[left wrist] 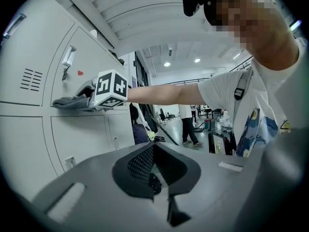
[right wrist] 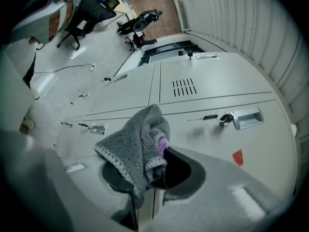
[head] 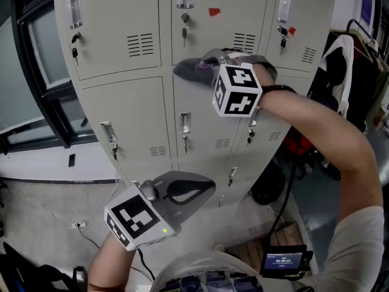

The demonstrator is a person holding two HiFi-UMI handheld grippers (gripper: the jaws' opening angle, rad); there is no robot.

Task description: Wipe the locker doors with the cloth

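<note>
A bank of pale grey lockers [head: 121, 105] fills the head view. A grey cloth [head: 189, 70] with a purple edge lies against the middle column, at the seam between the upper and lower doors. My right gripper [head: 203, 66] is shut on the cloth. In the right gripper view the cloth [right wrist: 137, 146] bunches out of the jaws of the right gripper [right wrist: 157, 167] in front of the locker doors [right wrist: 217, 88]. My left gripper [head: 203, 188] hangs low, away from the doors, shut with nothing in it. The left gripper view shows its closed jaws [left wrist: 157, 178] and the cloth [left wrist: 72, 102] far off.
Keys [head: 185, 34] hang from several locks, and red stickers [head: 214, 11] mark two doors. A window [head: 33, 66] stands at left, a clothes rack [head: 358, 47] at right. A black bag [head: 267, 184], cables and a small screen [head: 284, 261] are on the floor.
</note>
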